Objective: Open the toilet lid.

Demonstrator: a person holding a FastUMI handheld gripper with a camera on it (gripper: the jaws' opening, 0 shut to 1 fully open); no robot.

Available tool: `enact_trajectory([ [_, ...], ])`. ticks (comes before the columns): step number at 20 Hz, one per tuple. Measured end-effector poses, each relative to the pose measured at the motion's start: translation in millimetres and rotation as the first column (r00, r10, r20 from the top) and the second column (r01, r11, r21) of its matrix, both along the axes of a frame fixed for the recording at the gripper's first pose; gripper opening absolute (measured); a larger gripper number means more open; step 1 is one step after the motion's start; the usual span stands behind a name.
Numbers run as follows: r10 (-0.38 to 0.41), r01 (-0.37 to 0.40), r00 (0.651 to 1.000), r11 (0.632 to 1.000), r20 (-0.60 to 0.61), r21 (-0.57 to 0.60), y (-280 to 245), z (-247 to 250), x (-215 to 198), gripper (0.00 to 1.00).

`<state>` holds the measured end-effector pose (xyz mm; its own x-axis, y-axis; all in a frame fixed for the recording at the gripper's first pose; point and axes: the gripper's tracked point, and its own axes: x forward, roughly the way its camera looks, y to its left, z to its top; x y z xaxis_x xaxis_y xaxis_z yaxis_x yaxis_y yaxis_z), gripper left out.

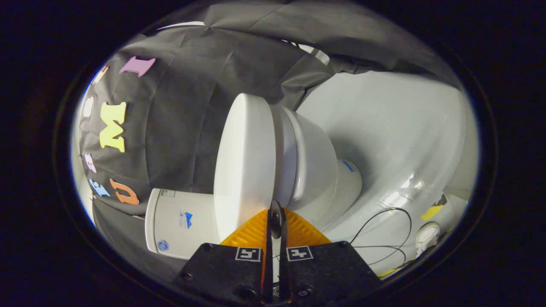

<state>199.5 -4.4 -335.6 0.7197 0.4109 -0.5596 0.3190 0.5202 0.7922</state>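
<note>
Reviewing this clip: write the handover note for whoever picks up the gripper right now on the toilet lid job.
Gripper: fingers closed together, nothing held, tips right at the front edge of the white plastic toilet lid.
Lid: down, lying shut on the white ceramic toilet bowl; white tank behind it. The view is rolled sideways.
Done: approach to the lid's rim.
Left: hook the rim and swing the lid up toward the tank.
</note>
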Motion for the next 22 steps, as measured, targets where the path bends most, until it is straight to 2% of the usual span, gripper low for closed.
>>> enact_trajectory([
  [10,-0.016,0.019,0.991,1.0,0.133,-0.019,14,54,6,0.04],
  [16,-0.027,0.032,0.987,0.999,0.161,-0.025,19,71,7,0.04],
  [22,0.027,-0.008,0.964,0.997,0.265,-0.071,40,110,7,0.04],
])
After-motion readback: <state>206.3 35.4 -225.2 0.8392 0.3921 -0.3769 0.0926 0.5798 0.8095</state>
